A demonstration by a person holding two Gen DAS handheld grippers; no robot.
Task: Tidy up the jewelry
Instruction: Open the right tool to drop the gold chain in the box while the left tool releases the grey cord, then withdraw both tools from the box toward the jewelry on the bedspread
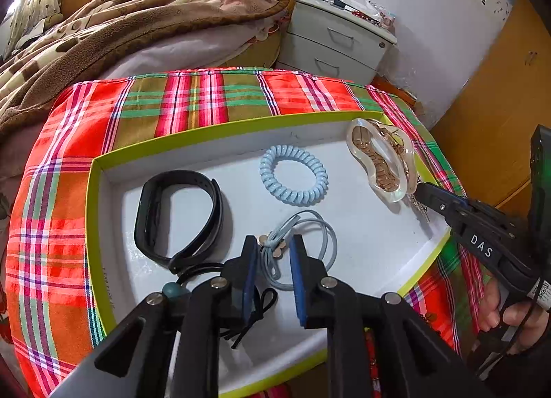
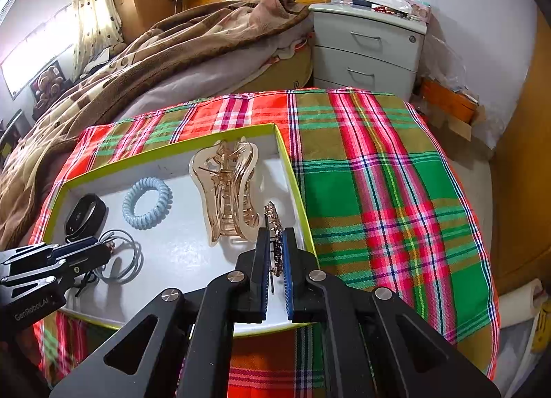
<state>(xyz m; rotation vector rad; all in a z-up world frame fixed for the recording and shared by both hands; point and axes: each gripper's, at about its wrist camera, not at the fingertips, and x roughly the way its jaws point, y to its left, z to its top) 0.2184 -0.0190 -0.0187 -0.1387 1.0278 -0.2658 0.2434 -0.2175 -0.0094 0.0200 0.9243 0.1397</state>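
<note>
Rhinestone barrette [image 2: 274,225] runs lengthwise up-frame, clamped on edge in the right gripper [image 2: 274,236], angled down at lower centre. Left gripper [image 1: 273,243] pads apart over the grey hair ties [image 1: 303,246], pressing nothing.

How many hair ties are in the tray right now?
2 clearly: the blue spiral tie mid-tray, and the grey-blue elastic at the left gripper. Black cords beneath that gripper may be another, partly hidden.

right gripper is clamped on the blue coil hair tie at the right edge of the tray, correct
Not the coil hair tie, which lies free further left in the tray. The right wrist view shows the right gripper shut on the rhinestone hair clip at the tray's right edge.
</note>
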